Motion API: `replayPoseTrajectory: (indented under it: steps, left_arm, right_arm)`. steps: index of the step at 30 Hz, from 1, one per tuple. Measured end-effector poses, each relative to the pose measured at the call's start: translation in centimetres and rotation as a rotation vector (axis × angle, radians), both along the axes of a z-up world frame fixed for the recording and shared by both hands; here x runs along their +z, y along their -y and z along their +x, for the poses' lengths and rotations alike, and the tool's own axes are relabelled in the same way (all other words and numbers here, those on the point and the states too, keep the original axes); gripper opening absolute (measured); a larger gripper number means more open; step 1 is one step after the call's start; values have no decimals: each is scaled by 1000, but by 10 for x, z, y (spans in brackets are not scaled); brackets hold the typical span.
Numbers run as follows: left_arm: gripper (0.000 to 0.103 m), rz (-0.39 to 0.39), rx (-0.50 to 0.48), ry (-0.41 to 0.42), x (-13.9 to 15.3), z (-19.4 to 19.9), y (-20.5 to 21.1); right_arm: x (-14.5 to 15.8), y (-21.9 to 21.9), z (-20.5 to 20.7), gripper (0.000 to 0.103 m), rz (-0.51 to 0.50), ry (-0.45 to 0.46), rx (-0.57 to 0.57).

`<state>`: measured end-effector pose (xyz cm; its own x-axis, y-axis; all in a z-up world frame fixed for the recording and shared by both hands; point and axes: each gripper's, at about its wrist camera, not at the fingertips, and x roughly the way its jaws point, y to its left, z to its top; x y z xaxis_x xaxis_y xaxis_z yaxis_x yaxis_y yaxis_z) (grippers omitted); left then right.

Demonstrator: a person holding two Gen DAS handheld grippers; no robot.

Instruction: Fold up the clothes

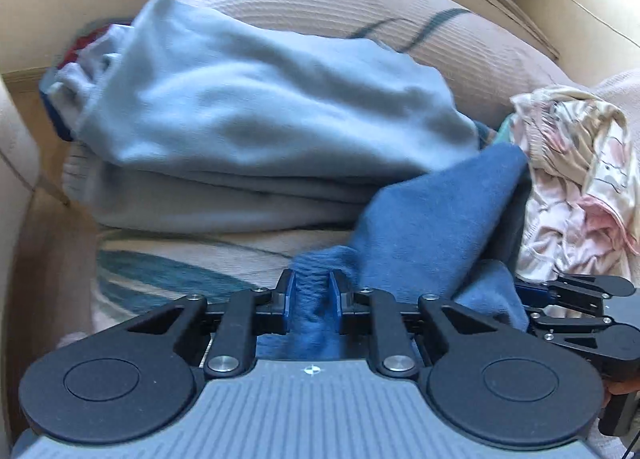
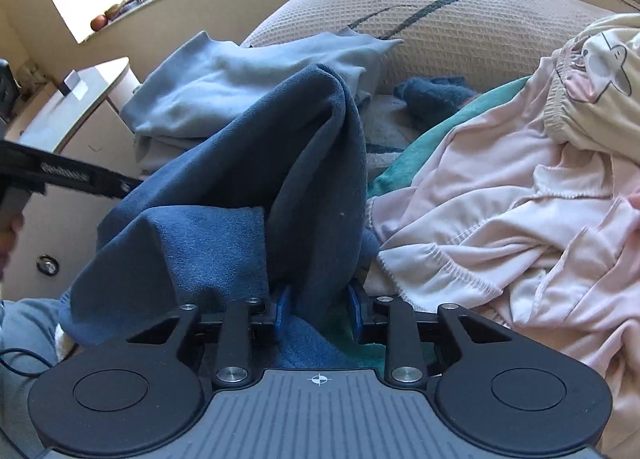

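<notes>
My left tool (image 1: 313,291) is clenched on a bunched fold of the dark blue garment (image 1: 432,215); my right tool (image 2: 319,309) grips another part of it (image 2: 256,179). It hangs above the bed cover (image 1: 168,259), between the folded light blue clothes (image 1: 248,107) and the pink pile (image 2: 520,199).

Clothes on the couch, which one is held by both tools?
The dark blue garment; the light blue and pink ones lie untouched.

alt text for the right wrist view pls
The right tool grips a fold of dark blue fleece garment raised over a sofa. A folded light blue sweatshirt lies behind, a crumpled pale pink garment to the right.
</notes>
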<state>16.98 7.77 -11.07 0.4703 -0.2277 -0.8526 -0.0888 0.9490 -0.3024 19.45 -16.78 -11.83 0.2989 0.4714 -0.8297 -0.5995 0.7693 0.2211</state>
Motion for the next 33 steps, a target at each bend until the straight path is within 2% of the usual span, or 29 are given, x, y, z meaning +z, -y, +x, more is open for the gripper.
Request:
replayPoseTrajectory:
  steps: [4,10,11,13,15,19,25,29,33]
  left_arm:
    - [18,44,-8,8,-1,-1,9]
    - [23,4,20,10,-1,-5,8]
    - [19,8,14,14,0,-6,10]
    - [1,13,7,20,1,-8,13]
    - [0,26,38,44,11,-14,6]
    - [0,70,120,115,39,-28,-14]
    - [0,133,235,214,79,-49,-43]
    - [0,143,253,203,85,-53,-54]
    - [0,132,243,168,74,-53,-55]
  right_arm:
    - [0,-1,-1,29,18,9,4]
    - [-3,-4,-1,29,25,7,-4]
    - [-4,-4,-1,27,21,6,-14]
    - [-5,-6,-3,7,6,19,-22]
    - [-3,-8,-6,4,-3,45,-22]
    - [25,-7,-18,3,-21,148,17]
    - [98,-7,-18,3,-121,408,96]
    - [133,-17,-6,3,-261,562,137]
    - [138,-25,13,3,-422,636,156]
